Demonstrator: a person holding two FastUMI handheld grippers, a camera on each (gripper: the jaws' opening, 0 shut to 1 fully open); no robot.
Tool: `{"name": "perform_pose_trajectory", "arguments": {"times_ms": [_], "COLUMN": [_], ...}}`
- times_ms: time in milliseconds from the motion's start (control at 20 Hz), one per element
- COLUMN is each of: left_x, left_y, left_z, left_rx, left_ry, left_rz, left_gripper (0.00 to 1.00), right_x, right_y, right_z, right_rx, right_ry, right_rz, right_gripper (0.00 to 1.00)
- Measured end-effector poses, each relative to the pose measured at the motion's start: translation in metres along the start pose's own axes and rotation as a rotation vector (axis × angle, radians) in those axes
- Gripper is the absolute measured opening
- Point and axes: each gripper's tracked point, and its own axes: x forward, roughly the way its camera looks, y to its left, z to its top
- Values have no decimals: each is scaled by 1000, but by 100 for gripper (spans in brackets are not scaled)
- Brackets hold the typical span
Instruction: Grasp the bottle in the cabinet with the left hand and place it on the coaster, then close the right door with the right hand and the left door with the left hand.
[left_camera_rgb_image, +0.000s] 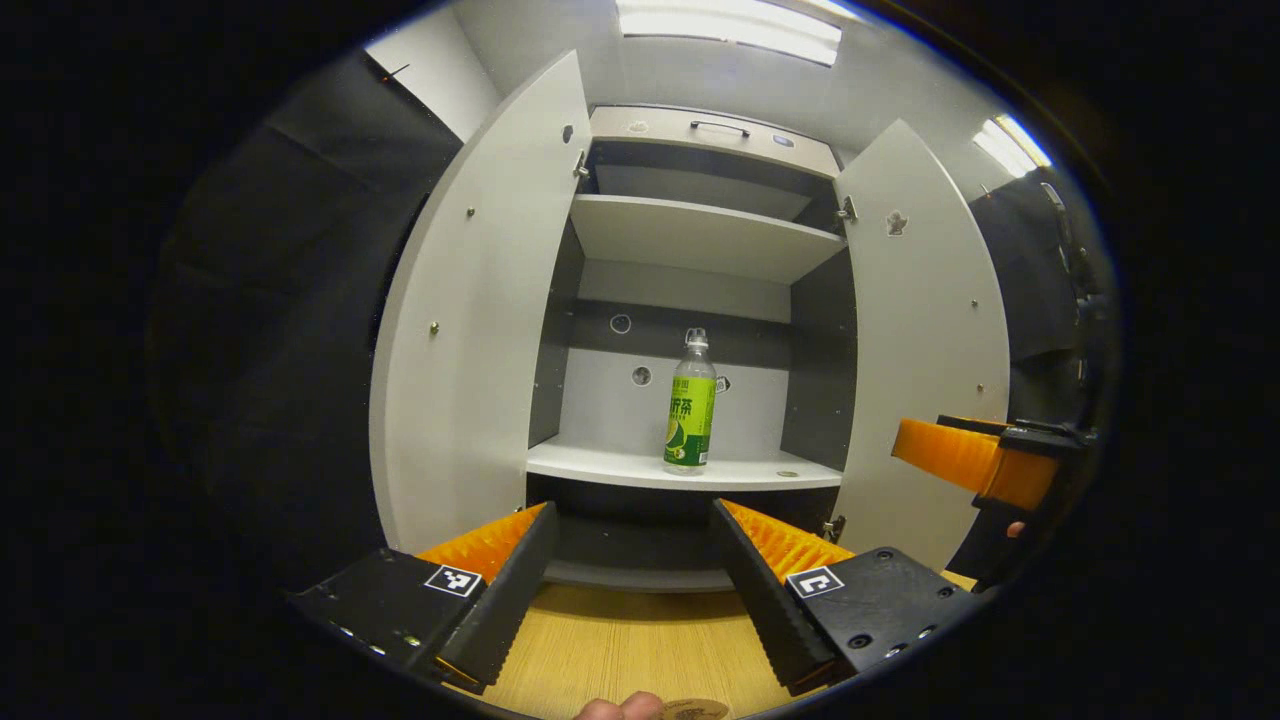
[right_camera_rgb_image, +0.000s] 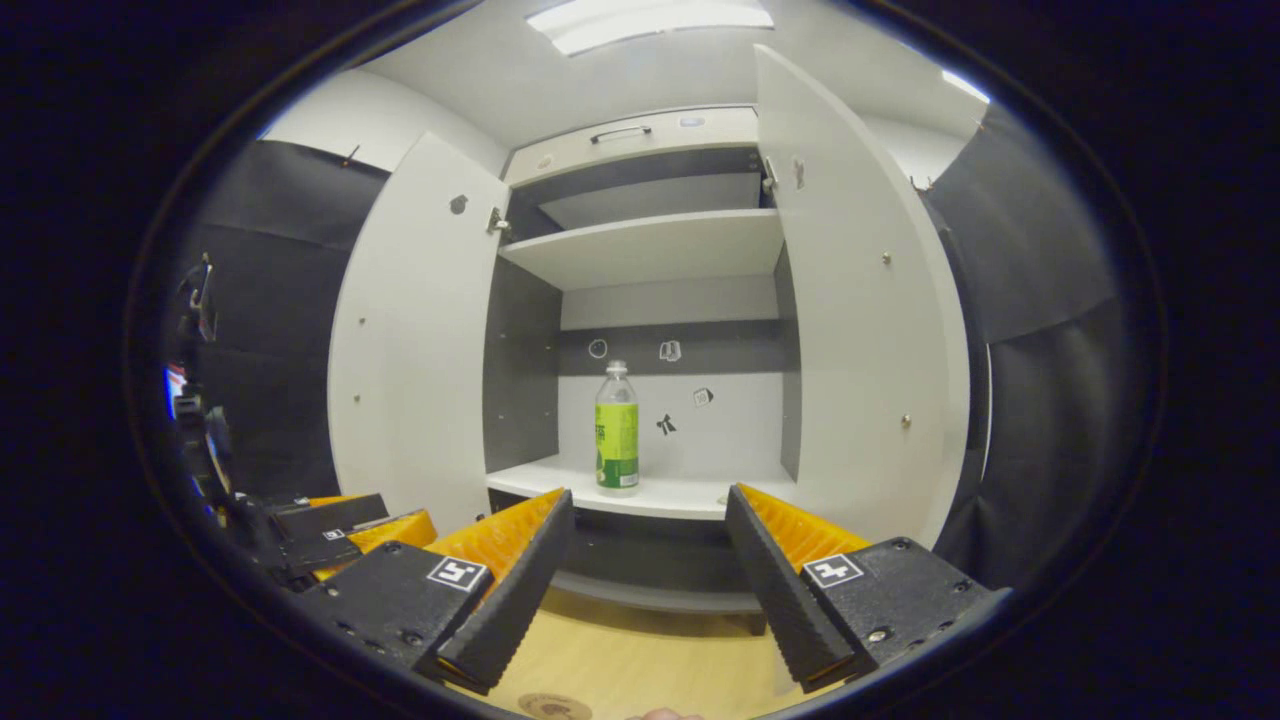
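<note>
Cabinet (left_camera_rgb_image: 700, 240), white with grey interior: stood open ahead of both grippers, left door (left_camera_rgb_image: 480, 330) and right door (left_camera_rgb_image: 925, 340) swung wide.

Green-labelled tea bottle (left_camera_rgb_image: 690, 405): stood upright on lower shelf (left_camera_rgb_image: 620, 465), straight ahead of left gripper (left_camera_rgb_image: 632, 520) and above gap between its fingers, well apart from them.

Left gripper: fingers spread apart, gripping nothing, held over wooden tabletop (left_camera_rgb_image: 620, 640).

Right gripper (right_camera_rgb_image: 650, 505): fingers likewise spread, nothing between; bottle (right_camera_rgb_image: 617, 425) seen ahead, slightly toward its left finger. Seen also at right edge of left gripper view (left_camera_rgb_image: 975, 460).

Round coaster (left_camera_rgb_image: 695, 709): lay on tabletop at near edge, below left gripper's fingers, beside a fingertip (left_camera_rgb_image: 620, 708).
</note>
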Motion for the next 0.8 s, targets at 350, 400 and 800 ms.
{"name": "perform_pose_trajectory", "arguments": {"times_ms": [350, 400, 800], "left_x": [107, 124, 256], "left_y": [-54, -60, -51], "left_z": [24, 25, 16], "left_rx": [22, 44, 72], "left_ry": [-10, -25, -26], "left_rz": [-204, -225, -149], "left_gripper": [95, 95, 94], "right_x": [-25, -30, -53], "right_y": [-33, -41, -75], "right_z": [-14, -17, -26], "right_rx": [13, 16, 53], "right_ry": [35, 41, 61], "right_rz": [-116, -144, -276], "right_gripper": [100, 100, 96]}}
